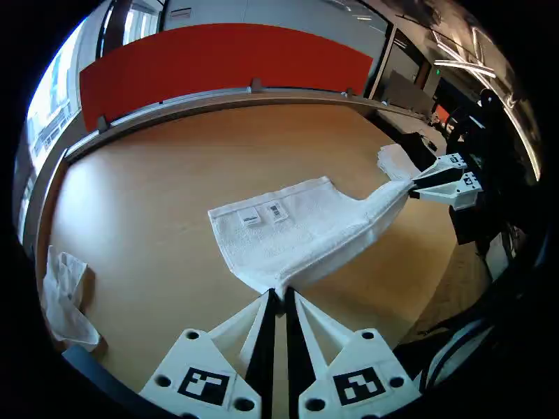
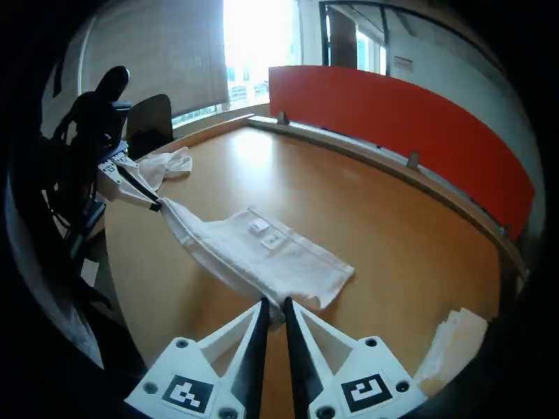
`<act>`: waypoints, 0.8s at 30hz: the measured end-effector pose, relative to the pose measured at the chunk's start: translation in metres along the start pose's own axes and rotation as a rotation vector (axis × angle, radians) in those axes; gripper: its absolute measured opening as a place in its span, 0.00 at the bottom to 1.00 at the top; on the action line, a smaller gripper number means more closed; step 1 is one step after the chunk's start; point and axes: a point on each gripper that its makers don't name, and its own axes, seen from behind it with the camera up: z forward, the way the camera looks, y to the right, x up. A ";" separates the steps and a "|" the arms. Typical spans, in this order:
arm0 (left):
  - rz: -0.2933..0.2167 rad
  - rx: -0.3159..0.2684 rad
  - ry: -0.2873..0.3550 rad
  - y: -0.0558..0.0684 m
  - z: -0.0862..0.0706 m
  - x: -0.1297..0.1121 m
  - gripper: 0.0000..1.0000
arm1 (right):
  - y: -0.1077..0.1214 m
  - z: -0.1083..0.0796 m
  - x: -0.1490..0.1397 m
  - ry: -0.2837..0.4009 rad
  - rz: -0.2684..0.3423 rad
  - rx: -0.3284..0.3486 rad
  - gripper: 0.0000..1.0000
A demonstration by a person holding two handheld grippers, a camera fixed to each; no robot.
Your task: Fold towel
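A white towel (image 1: 300,230) with two small labels lies folded on the wooden table (image 1: 161,181). My left gripper (image 1: 279,297) is shut on its near corner. At the far right the right gripper (image 1: 412,188) pinches the opposite end, which is raised and pulled taut. In the right gripper view the towel (image 2: 272,262) stretches from my right gripper (image 2: 274,304), shut on its near edge, out to the left gripper (image 2: 155,204) at the table's left edge.
A crumpled white cloth (image 1: 63,300) (image 2: 168,164) lies near one table edge. A stack of folded towels (image 1: 395,159) (image 2: 454,342) sits near another. A red divider (image 1: 223,63) (image 2: 419,133) runs along the far side. A dark chair (image 2: 150,119) stands by the window.
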 end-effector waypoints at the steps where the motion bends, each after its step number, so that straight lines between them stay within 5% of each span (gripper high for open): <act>1: -0.001 -0.002 0.001 0.001 -0.001 0.000 0.09 | 0.000 -0.001 0.001 0.000 -0.002 0.001 0.17; 24: 0.000 0.004 -0.004 -0.005 0.008 0.003 0.09 | 0.001 0.005 -0.005 -0.026 -0.016 0.009 0.16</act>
